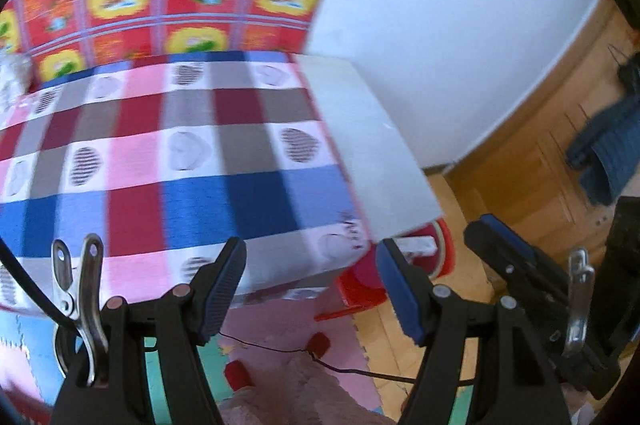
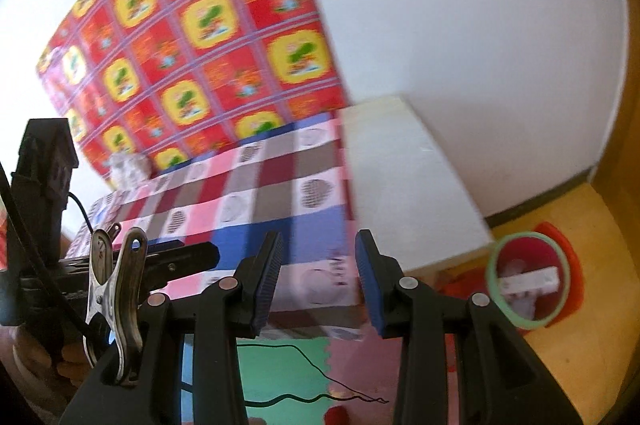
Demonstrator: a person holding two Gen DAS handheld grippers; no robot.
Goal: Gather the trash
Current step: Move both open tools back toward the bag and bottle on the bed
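Note:
My left gripper (image 1: 312,289) hangs open over the near edge of a table (image 1: 192,161) covered in a checked cloth, with nothing between its blue pads. My right gripper (image 2: 320,281) is also open and empty, just to its right; one of its fingers (image 1: 496,237) shows in the left wrist view. A crumpled whitish lump (image 2: 128,165) lies at the table's far left corner (image 1: 12,77). A red bin (image 2: 560,289) with a green rim stands on the floor past the table's right end, with a white scrap (image 2: 532,279) inside. Only part of the bin (image 1: 360,289) shows under the table corner.
A white board (image 1: 372,145) lies along the table's right edge. A red patterned cloth (image 2: 208,25) hangs on the white wall behind. Below are foam mats (image 2: 280,373) with a thin black cable (image 1: 352,371), small red pieces (image 1: 320,343), wooden floor, and a dark blue garment (image 1: 608,153).

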